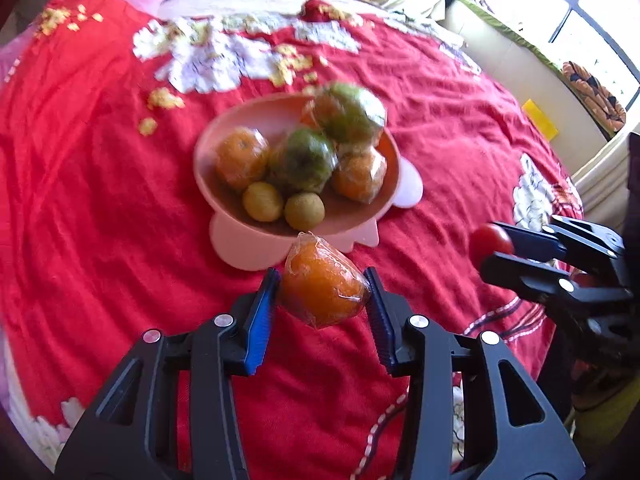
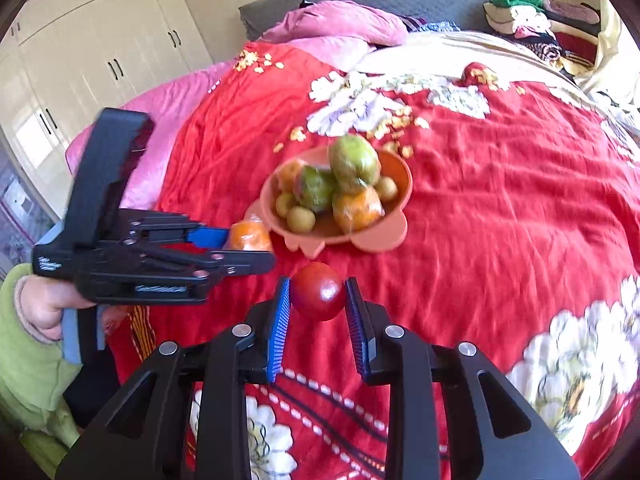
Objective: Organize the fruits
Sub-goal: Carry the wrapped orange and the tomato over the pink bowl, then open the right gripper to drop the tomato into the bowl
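Observation:
A pink bowl (image 1: 224,208) sits on the red bedspread with wrapped oranges, green fruits and small yellow-green fruits in it; it also shows in the right wrist view (image 2: 400,184). My left gripper (image 1: 322,292) is shut on a plastic-wrapped orange (image 1: 322,288), held above the bedspread just in front of the bowl; the gripper (image 2: 240,246) and the orange (image 2: 250,236) also show in the right wrist view. My right gripper (image 2: 318,298) is shut on a red tomato (image 2: 318,296), nearer than the bowl; the gripper (image 1: 486,248) and the tomato (image 1: 488,240) also show in the left wrist view.
The red flowered bedspread (image 2: 500,220) covers the bed. Pink pillows (image 2: 336,24) lie at the head. A small red object (image 2: 474,72) lies far beyond the bowl. Piled clothes (image 2: 532,20) are at the far right, white wardrobes (image 2: 100,40) at the left.

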`<state>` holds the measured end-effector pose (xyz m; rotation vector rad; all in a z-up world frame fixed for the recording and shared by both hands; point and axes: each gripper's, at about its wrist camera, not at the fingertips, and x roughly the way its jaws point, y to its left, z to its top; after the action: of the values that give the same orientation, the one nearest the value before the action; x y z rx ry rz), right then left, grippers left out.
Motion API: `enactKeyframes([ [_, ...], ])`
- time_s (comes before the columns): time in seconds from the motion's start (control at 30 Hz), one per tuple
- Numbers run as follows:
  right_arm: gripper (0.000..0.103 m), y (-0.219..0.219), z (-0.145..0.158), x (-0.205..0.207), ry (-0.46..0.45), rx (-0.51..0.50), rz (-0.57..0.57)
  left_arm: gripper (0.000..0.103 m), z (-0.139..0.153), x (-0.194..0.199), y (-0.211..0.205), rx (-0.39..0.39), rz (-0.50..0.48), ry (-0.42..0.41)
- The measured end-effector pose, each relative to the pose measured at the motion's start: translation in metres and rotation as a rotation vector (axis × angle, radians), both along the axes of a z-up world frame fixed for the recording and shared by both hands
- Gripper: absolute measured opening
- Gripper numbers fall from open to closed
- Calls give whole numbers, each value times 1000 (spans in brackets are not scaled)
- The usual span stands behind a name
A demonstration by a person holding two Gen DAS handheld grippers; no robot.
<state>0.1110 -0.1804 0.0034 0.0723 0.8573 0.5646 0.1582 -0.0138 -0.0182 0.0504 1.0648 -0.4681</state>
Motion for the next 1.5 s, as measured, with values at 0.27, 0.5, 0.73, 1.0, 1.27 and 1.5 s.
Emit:
enactKeyframes([
  [0.27,26,12,12,24,-28,1,19,35,34,17,20,0,46,-62],
  [0.5,26,16,18,43,-44,4,21,35,33,37,18,0,52,-59],
  [0.73,26,22,14,54,-41,-5,31,35,13,56,9,4,54,-21],
  [1.0,26,30,-2,61,-15,-36,37,35,2,65,8,-4,58,-5],
  [1.27,26,40,-12,65,-13,-65,44,35,2,67,10,-10,57,-5],
  [1.5,26,48,-23,70,-5,-100,48,36,2,67,10,-11,58,-3],
])
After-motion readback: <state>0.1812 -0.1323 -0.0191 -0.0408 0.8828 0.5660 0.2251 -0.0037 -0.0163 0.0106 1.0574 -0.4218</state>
